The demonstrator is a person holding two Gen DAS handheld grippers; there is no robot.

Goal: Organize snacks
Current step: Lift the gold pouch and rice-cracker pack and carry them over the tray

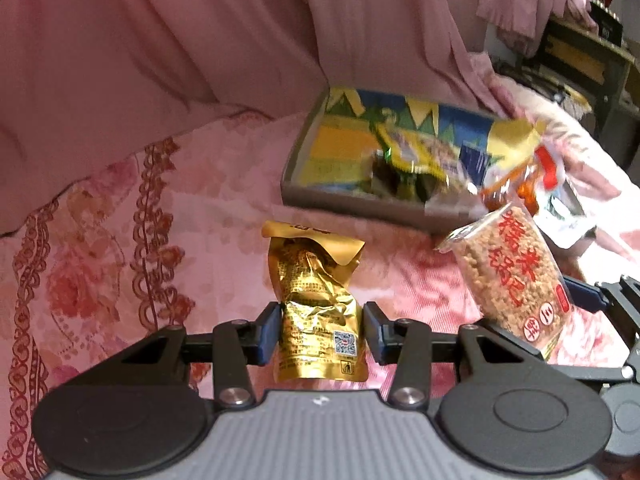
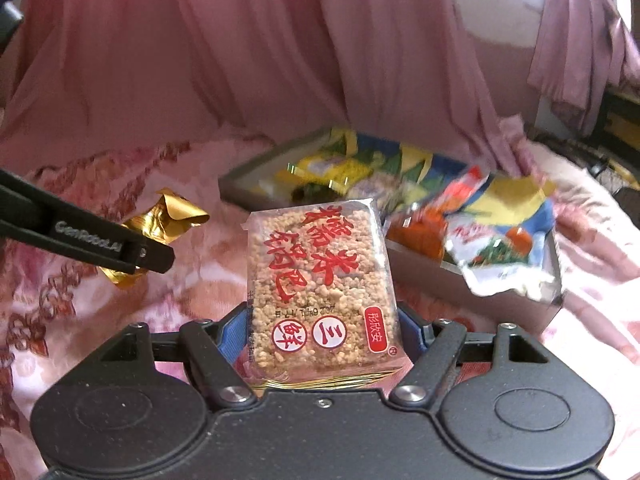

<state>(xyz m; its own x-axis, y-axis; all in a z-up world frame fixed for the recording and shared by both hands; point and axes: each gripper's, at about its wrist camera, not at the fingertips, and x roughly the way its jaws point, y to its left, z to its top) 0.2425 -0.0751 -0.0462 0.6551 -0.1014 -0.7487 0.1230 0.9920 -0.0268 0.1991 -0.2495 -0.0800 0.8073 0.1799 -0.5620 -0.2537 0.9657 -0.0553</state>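
Nearest to me, my left tool is clamped on a gold foil pouch, blue pads pressing its crinkled sides. The pouch is shiny and wrinkled, its long axis running away from me, sealed flat end pointing toward the box, lifted above the bedspread. In the right wrist view the same gold pouch hangs off to the left in the other tool's black fingers.

My right tool is clamped on a rice cracker pack: clear plastic, a flat rectangular slab of grainy tan puffed rice, red characters printed across it. Its long axis also runs forward, far end tipped up toward the box. From the left view that pack sits just right of the gold pouch, tilted, the two apart.

Below both lies the pink floral bedspread, soft and patterned with red scrollwork.

Farther on, a shallow grey box rests on the bed, already crowded with bright crinkly packets; one silver-edged packet droops over its near wall, right in the path ahead of the cracker pack.

Behind everything hangs a pink curtain in loose folds.
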